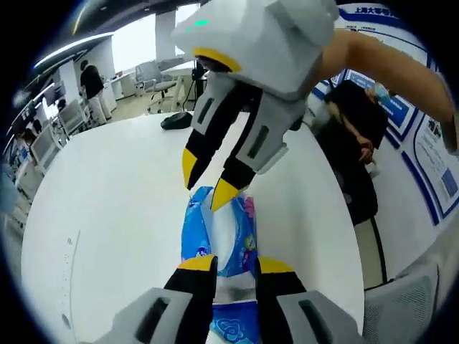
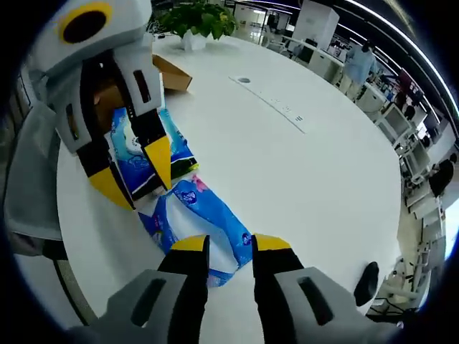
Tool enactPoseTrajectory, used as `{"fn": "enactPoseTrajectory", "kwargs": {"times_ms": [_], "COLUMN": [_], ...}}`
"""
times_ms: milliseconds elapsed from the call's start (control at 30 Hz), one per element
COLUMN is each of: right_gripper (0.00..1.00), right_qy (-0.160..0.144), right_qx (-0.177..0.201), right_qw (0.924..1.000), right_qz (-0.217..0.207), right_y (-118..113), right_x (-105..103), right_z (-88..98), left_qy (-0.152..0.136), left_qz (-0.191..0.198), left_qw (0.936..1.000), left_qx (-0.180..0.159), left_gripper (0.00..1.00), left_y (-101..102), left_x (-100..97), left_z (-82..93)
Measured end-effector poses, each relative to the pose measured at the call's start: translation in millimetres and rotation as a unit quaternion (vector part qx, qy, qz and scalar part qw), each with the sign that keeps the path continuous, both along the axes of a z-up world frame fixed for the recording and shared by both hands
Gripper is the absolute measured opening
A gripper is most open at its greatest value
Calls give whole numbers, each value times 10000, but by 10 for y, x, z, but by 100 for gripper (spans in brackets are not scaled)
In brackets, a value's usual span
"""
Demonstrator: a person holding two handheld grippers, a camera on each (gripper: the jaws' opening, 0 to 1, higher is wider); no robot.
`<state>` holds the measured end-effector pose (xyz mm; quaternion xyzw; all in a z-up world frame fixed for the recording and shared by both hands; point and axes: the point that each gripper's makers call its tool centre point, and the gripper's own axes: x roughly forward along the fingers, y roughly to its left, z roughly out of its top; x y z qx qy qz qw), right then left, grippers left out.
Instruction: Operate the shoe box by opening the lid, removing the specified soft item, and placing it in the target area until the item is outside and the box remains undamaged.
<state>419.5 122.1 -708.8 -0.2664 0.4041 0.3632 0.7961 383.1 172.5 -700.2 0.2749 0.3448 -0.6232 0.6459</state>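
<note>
While both grippers, left (image 1: 235, 266) and right (image 2: 221, 245), close their fingers on the blue soft pack (image 2: 193, 208) beyond the shoe box (image 2: 172, 74), opposing pulls could tear it.

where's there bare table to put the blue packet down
Free: the wide white table between the blue packet and the far edge, past the cable ports. Also bare to the side of the packet toward the black mouse. Crowded: around the cardboard box, where the left gripper and right gripper meet over the packet.
</note>
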Motion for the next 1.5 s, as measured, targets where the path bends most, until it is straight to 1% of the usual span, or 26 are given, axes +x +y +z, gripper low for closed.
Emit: {"fn": "enactPoseTrajectory", "kwargs": {"times_ms": [67, 233, 400, 567, 800, 1033, 1067, 1100, 1133, 1233, 1433, 1500], "right_gripper": [23, 29, 33, 39, 46, 54, 54, 55, 56, 59, 62, 61], "right_qy": [-29, -86, -130, -155, -262, -354, -351, -341, -340, -345, -362, -322], "right_qx": [14, 36, 73, 79, 181, 327, 351, 379, 385, 450, 571, 645], "right_qw": [10000, 10000, 9999, 9998, 9995, 9988, 9987, 9987, 9987, 9984, 9974, 9969], "right_qz": [-5, -2, -19, -35, -45, -78, -74, -58, -50, 19, 235, 320], "right_y": [17, 56, 93, 108, 238, 417, 441, 477, 493, 609, 868, 971], "right_x": [-29, -108, -211, -282, -437, -566, -582, -611, -623, -692, -791, -833], "right_z": [55, 171, 286, 354, 515, 658, 674, 696, 706, 775, 886, 917], "left_qy": [-19, -61, -90, -119, -176, -239, -261, -274, -343, -368, -407, -444], "left_qz": [44, 208, 382, 530, 837, 1103, 1147, 1157, 1214, 1401, 1684, 1885], "left_qw": [10000, 9998, 9992, 9984, 9956, 9921, 9915, 9914, 9903, 9872, 9815, 9767], "left_qx": [-4, -31, -78, -160, -380, -539, -550, -552, -588, -666, -819, -922], "left_gripper": [27, 30, 34, 39, 47, 53, 54, 55, 55, 56, 61, 61], "left_y": [49, 213, 375, 530, 842, 1205, 1282, 1309, 1388, 1596, 1911, 2021], "left_x": [2, 17, 15, -8, -41, -78, -85, -87, -78, -71, -104, -87], "left_z": [36, 146, 254, 361, 558, 690, 711, 719, 750, 826, 956, 1019]}}
